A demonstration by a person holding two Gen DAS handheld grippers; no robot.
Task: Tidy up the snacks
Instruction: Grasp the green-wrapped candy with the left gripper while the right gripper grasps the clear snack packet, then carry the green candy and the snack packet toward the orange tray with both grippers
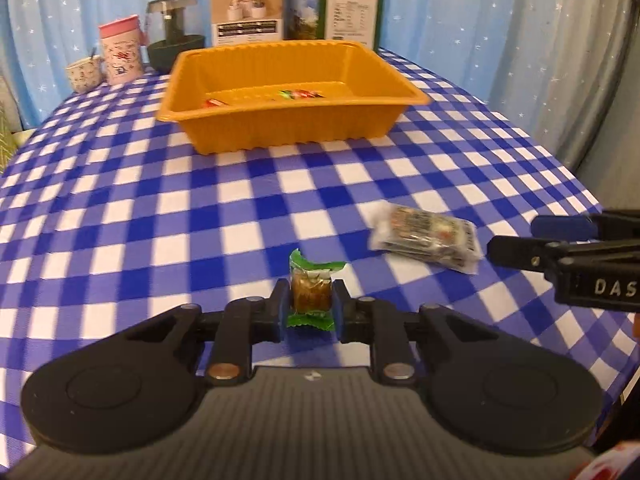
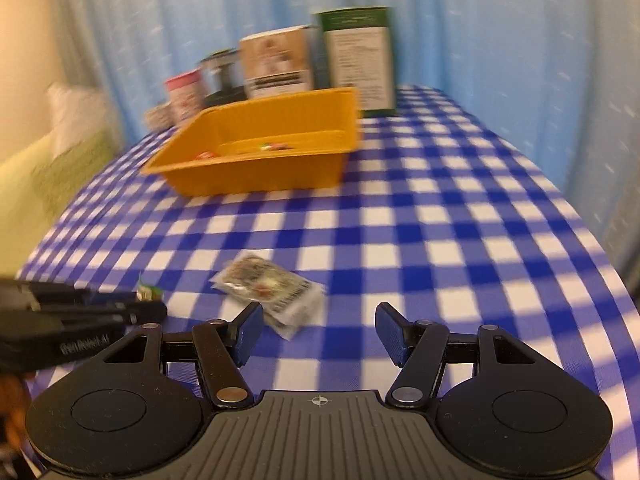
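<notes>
Pale blue star-print curtain (image 1: 460,8) backs the scene on all visible sides.

Counter (image 1: 120,200): covered in blue-and-white checked cloth; carries everything below.

Orange tray (image 1: 288,128): open rectangular bin, set toward the far half of the counter. Holds a few small wrapped snacks (image 1: 298,94) on its floor, lying low near the back wall; count uncertain.

Boxes, two, upright behind the tray: one green box (image 1: 352,4), one beige box (image 1: 245,10).

Dark kettle-like appliance (image 1: 174,32), pink lidded tin (image 1: 120,50) and small patterned cup (image 1: 84,74): grouped at the far left corner, apart from the tray.

Clear snack packet (image 2: 272,292): flat, dark-printed, lying on the cloth at the near side, well apart from the tray, just ahead of the right claw.

Green-wrapped candy (image 1: 311,292): small, brown centre, twisted green ends; pinched between the left claw's pads, at the near side of the counter, not yet over the tray.

Left claw (image 1: 310,306): closed on the candy.

Right claw (image 2: 318,330): jaws spread wide, nothing between them, its left pad close to the packet.

Status, as judged: partly done. Some snacks are binned; the candy is in hand awaiting transfer, and the packet remains loose. No other loose snacks are visible.
</notes>
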